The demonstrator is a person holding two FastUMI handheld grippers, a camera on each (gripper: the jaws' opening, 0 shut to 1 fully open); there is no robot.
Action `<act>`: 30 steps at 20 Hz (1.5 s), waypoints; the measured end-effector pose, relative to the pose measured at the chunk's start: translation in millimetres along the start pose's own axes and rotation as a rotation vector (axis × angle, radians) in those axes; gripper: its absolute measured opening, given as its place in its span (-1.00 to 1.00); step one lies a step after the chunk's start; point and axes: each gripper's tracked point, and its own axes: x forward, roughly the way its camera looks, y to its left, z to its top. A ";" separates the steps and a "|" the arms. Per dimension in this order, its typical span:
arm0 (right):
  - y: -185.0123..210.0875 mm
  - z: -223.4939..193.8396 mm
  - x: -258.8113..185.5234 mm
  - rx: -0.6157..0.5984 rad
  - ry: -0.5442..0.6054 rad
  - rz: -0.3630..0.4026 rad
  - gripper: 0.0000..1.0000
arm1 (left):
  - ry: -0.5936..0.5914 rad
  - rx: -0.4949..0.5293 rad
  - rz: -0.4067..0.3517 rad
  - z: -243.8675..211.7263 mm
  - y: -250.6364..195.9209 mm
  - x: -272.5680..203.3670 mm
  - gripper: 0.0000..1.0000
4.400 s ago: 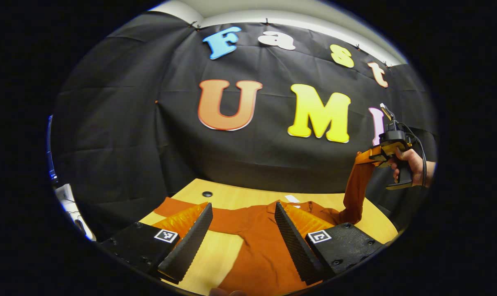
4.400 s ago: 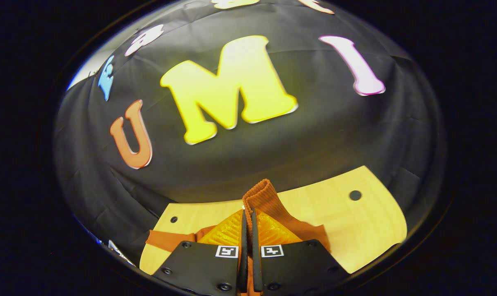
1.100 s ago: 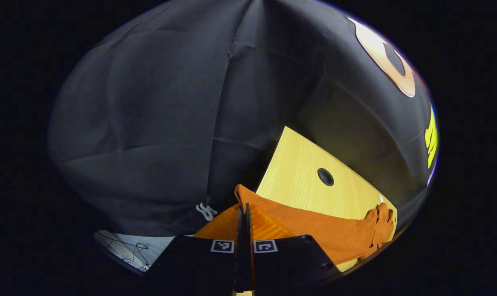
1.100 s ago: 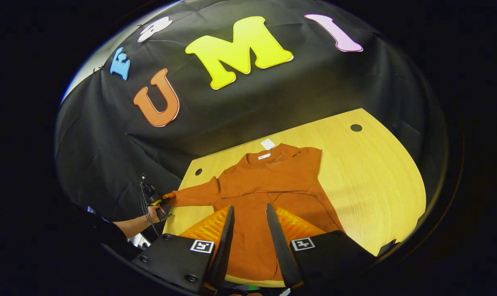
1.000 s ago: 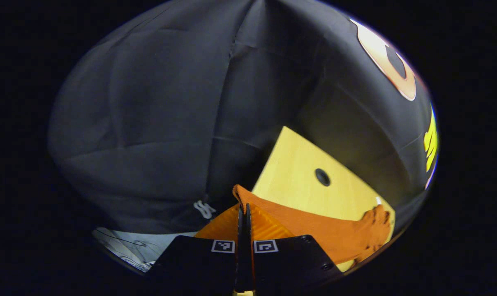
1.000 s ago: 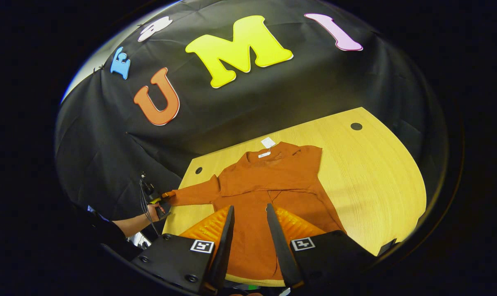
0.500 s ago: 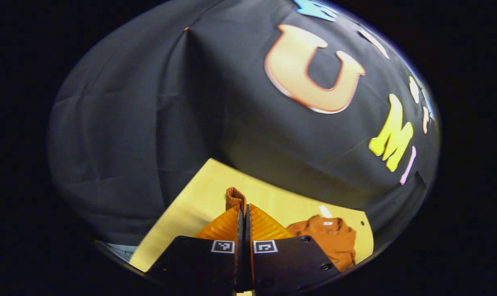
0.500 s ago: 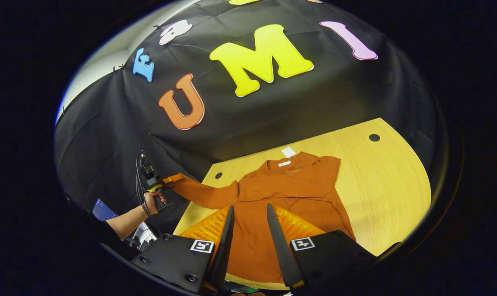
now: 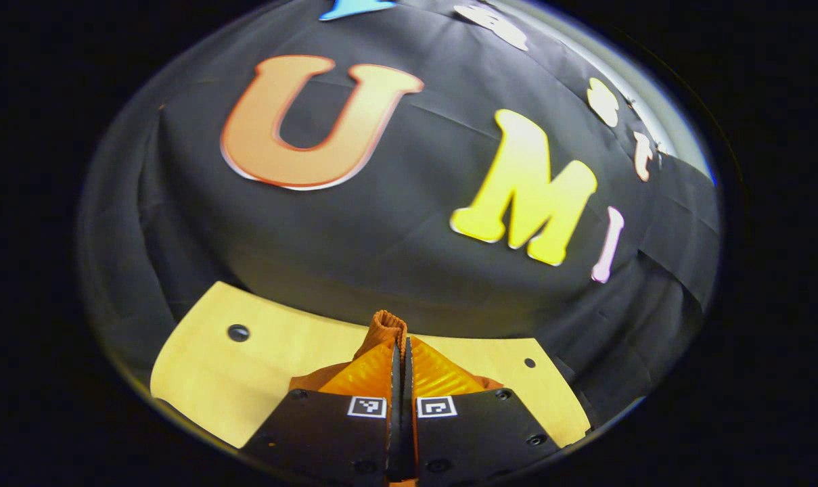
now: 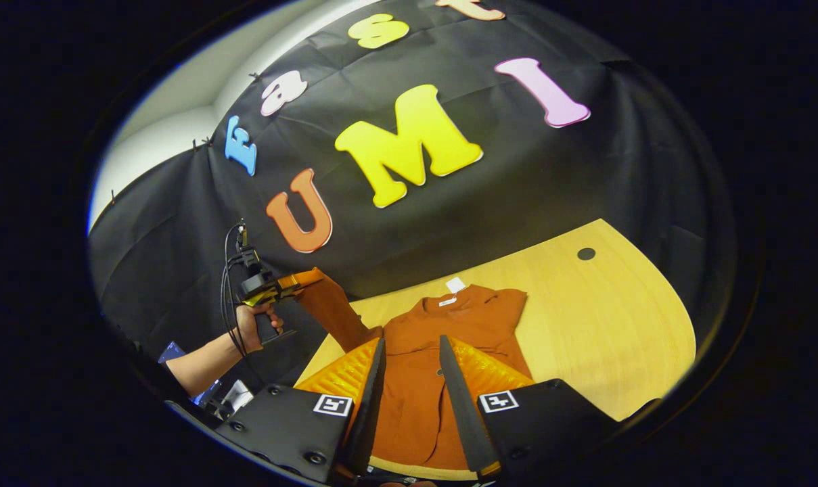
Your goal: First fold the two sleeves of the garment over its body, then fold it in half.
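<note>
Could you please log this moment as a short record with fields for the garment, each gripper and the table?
garment: orange sweater lying on the table, collar toward the wall
right sleeve: folded over the body
left sleeve: lifted off the table, cuff pinched
left gripper: shut on the cuff, raised
right gripper: open, above the sweater's lower part
table: light wood

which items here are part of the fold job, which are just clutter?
Job:
- orange garment, lying on the table
- its left sleeve, cuff pinched and lifted
- left gripper, shut on the cuff
- right gripper, open over the garment

Lying about:
- wooden table
- white tag at the collar
</note>
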 end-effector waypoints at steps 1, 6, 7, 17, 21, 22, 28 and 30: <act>-13.5 5.6 -10.3 0.006 -0.022 -0.015 0.06 | 0.017 0.012 -0.023 -8.2 -24.5 8.0 -0.95; -87.6 22.7 -61.9 0.004 -0.084 -0.154 0.07 | 0.133 0.091 -0.084 -85.6 -113.8 68.4 -0.95; -102.5 24.4 -71.2 0.014 -0.093 -0.183 0.07 | 0.154 0.105 -0.090 -102.1 -126.4 82.0 -0.95; -192.9 23.8 -130.1 0.028 -0.059 -0.362 0.07 | 0.395 0.284 0.071 -254.1 -155.7 204.5 -0.94; -202.5 22.0 -127.7 0.028 -0.037 -0.342 0.07 | 0.411 0.276 0.111 -278.2 -171.6 218.9 -0.82; -201.7 20.2 -123.6 0.023 -0.029 -0.327 0.06 | 0.418 0.264 0.107 -269.4 -166.1 212.3 -0.33; -188.1 20.4 -84.8 -0.041 -0.018 -0.251 0.11 | 0.267 0.275 0.154 -210.4 -180.9 168.0 0.97; -174.2 23.3 -67.7 -0.084 -0.033 -0.232 0.44 | 0.173 0.245 0.157 -179.8 -178.3 136.1 0.97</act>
